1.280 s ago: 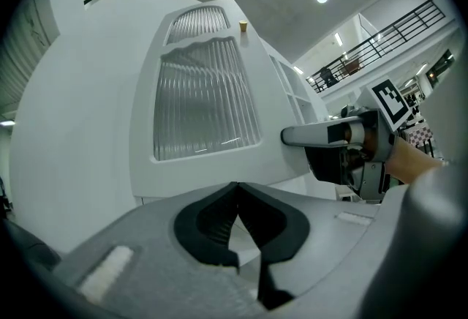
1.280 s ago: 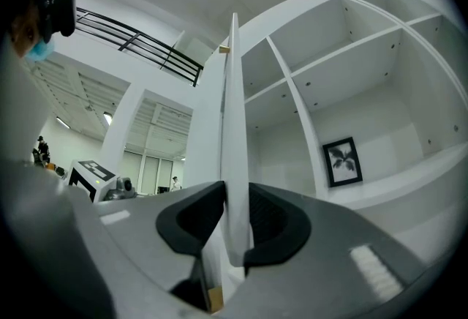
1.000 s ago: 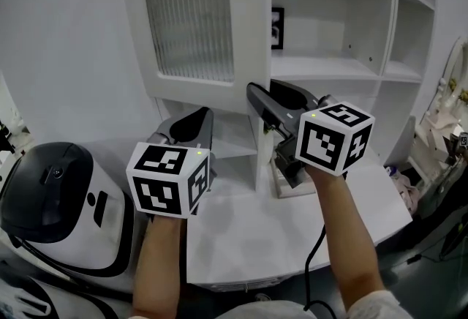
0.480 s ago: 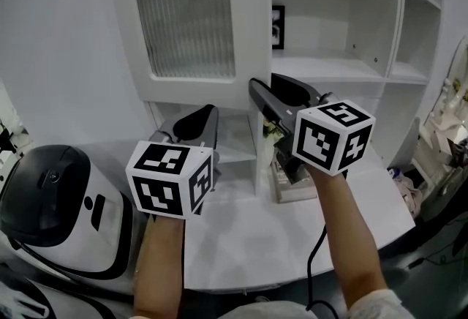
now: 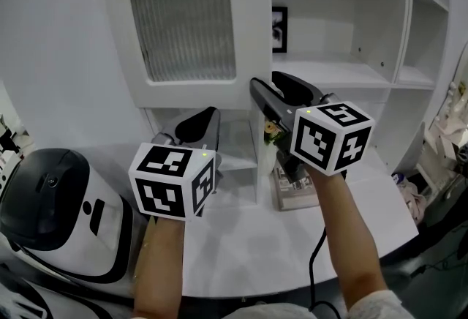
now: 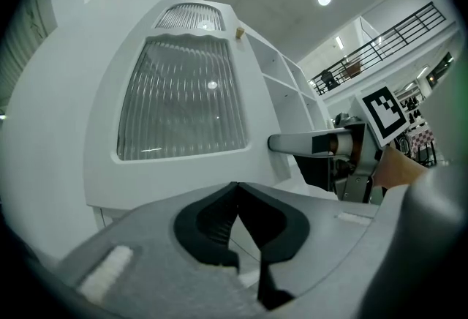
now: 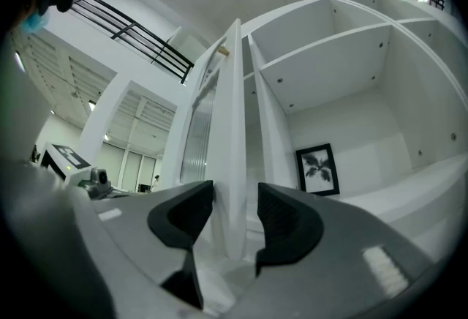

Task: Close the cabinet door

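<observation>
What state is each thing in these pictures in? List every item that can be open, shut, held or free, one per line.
Cabinet door: open, swung out from the shelves.
Right gripper: open; its fingers have just been opening, with the door's edge between them.
Left gripper: shut, nothing between its fingers.
Rice cooker: lid down.
Framed picture: upright on a shelf.

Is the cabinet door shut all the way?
No, the cabinet door stands swung out, and the shelves with a framed picture show beside it.
</observation>
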Action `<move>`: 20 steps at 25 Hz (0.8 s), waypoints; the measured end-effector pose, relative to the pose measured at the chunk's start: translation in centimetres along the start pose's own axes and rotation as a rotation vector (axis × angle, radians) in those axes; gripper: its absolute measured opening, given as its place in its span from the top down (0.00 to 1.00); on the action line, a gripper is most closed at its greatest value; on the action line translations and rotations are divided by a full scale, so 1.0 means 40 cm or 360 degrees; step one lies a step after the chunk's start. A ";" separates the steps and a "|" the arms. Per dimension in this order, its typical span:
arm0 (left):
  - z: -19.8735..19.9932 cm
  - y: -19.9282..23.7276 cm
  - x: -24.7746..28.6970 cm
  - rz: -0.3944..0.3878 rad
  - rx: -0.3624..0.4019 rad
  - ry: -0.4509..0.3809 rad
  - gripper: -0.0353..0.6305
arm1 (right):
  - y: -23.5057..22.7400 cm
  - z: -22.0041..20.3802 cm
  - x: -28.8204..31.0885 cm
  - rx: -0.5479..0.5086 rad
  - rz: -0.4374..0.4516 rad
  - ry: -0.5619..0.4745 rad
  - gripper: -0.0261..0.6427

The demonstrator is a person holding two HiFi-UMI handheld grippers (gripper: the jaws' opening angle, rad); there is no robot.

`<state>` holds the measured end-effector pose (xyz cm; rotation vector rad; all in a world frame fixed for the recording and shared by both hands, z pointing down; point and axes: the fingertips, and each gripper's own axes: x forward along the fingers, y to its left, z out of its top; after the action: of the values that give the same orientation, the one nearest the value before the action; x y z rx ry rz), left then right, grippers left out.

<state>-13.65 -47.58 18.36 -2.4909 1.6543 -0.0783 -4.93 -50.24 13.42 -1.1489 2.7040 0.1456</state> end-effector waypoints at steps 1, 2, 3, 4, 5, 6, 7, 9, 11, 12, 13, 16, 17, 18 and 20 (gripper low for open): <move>-0.002 0.001 0.005 0.0002 0.0000 0.0002 0.95 | -0.005 -0.001 0.003 0.0003 0.0001 -0.0003 0.67; -0.003 0.002 0.011 0.0004 0.0001 0.0002 0.95 | -0.010 -0.001 0.007 0.0006 0.0001 -0.0007 0.66; -0.004 0.002 0.016 0.0006 0.0002 0.0002 0.95 | -0.015 -0.001 0.010 0.0012 0.0002 -0.0011 0.66; -0.004 0.002 0.023 0.0008 0.0004 0.0001 0.95 | -0.022 -0.002 0.015 0.0022 0.0006 -0.0013 0.65; -0.004 0.002 0.030 0.0009 0.0007 0.0002 0.95 | -0.029 -0.004 0.019 0.0037 0.0011 -0.0013 0.64; -0.004 0.003 0.037 0.0010 0.0009 0.0003 0.95 | -0.035 -0.005 0.025 0.0051 0.0017 -0.0011 0.64; -0.004 0.004 0.044 0.0012 0.0011 0.0005 0.95 | -0.041 -0.007 0.031 0.0060 0.0021 -0.0009 0.64; -0.007 0.010 0.055 0.0016 0.0013 0.0010 0.95 | -0.051 -0.010 0.042 0.0065 0.0022 -0.0005 0.64; -0.010 0.017 0.063 0.0021 0.0012 0.0012 0.95 | -0.058 -0.013 0.053 0.0067 0.0021 -0.0005 0.64; -0.011 0.020 0.067 0.0024 0.0012 0.0011 0.95 | -0.061 -0.014 0.057 0.0068 0.0023 -0.0007 0.64; -0.011 0.023 0.070 0.0028 0.0013 0.0010 0.95 | -0.064 -0.014 0.062 0.0069 0.0027 -0.0009 0.64; -0.014 0.030 0.085 0.0037 0.0018 0.0013 0.95 | -0.075 -0.017 0.075 0.0078 0.0042 -0.0012 0.64; -0.016 0.031 0.090 0.0039 0.0018 0.0018 0.95 | -0.080 -0.018 0.079 0.0083 0.0045 -0.0012 0.64; -0.017 0.032 0.095 0.0041 0.0018 0.0022 0.95 | -0.085 -0.019 0.083 0.0088 0.0047 -0.0012 0.64; -0.019 0.035 0.103 0.0044 0.0020 0.0029 0.95 | -0.093 -0.020 0.091 0.0095 0.0050 -0.0013 0.64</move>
<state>-13.42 -51.96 18.72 -2.4644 1.6895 -0.1080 -4.82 -55.50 13.35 -1.0876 2.7008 0.0737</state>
